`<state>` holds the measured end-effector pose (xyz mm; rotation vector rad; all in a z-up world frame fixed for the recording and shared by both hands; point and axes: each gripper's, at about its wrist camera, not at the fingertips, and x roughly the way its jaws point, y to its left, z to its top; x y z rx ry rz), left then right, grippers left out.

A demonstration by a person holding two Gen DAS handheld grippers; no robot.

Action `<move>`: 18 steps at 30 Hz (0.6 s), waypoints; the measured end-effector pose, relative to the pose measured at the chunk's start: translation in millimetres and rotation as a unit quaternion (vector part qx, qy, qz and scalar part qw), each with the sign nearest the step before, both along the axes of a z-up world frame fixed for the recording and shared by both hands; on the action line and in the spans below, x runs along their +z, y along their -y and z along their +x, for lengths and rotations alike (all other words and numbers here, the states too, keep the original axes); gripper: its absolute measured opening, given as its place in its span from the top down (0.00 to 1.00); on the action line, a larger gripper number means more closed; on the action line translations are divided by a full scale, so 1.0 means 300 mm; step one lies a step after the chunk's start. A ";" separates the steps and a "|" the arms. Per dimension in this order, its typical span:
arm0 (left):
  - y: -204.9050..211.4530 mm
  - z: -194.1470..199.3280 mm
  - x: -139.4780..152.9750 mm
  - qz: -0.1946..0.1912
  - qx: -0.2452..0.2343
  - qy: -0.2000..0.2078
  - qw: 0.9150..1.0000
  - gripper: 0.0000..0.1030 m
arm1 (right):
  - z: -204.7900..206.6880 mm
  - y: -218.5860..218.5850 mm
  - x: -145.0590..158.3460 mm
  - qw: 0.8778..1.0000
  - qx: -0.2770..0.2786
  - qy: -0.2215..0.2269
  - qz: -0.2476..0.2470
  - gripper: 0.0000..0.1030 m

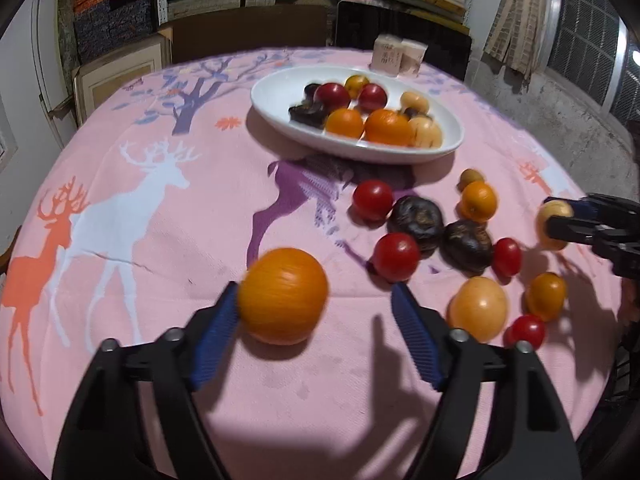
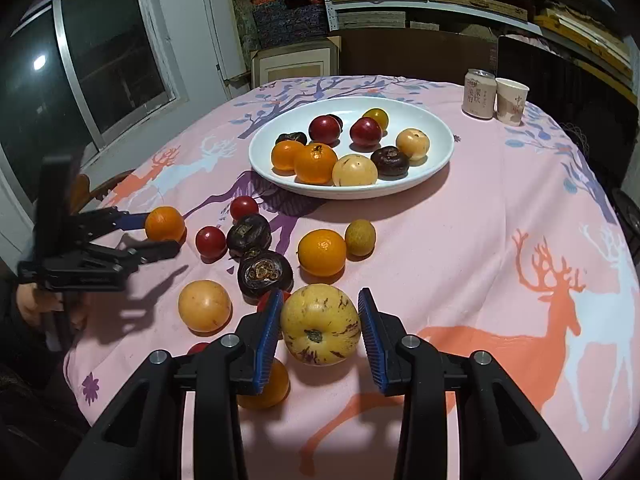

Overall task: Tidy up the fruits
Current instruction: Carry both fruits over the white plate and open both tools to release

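Pink tablecloth (image 2: 500,240) lies bare right of plate (image 2: 440,160).

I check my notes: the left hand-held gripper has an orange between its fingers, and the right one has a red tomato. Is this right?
Not quite. The right hand-held gripper has a yellow fruit with purple streaks between its fingers, as the right wrist view shows. The left hand-held gripper does have the orange.
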<state>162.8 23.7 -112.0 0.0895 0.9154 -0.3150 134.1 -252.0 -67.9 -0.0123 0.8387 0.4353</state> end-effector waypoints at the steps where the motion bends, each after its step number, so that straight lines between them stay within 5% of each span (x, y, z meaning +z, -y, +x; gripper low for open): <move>1: -0.014 0.012 -0.003 -0.009 0.008 -0.003 1.000 0.24 | -0.005 -0.001 -0.002 1.000 0.000 0.000 0.004 0.63; 6: -0.064 0.018 0.005 -0.033 0.026 0.004 0.999 0.60 | -0.028 0.009 -0.016 1.000 -0.003 -0.005 0.011 0.63; 18: -0.041 -0.026 0.085 -0.054 0.005 0.035 0.998 0.61 | -0.039 0.027 0.022 1.000 -0.010 0.015 0.023 0.63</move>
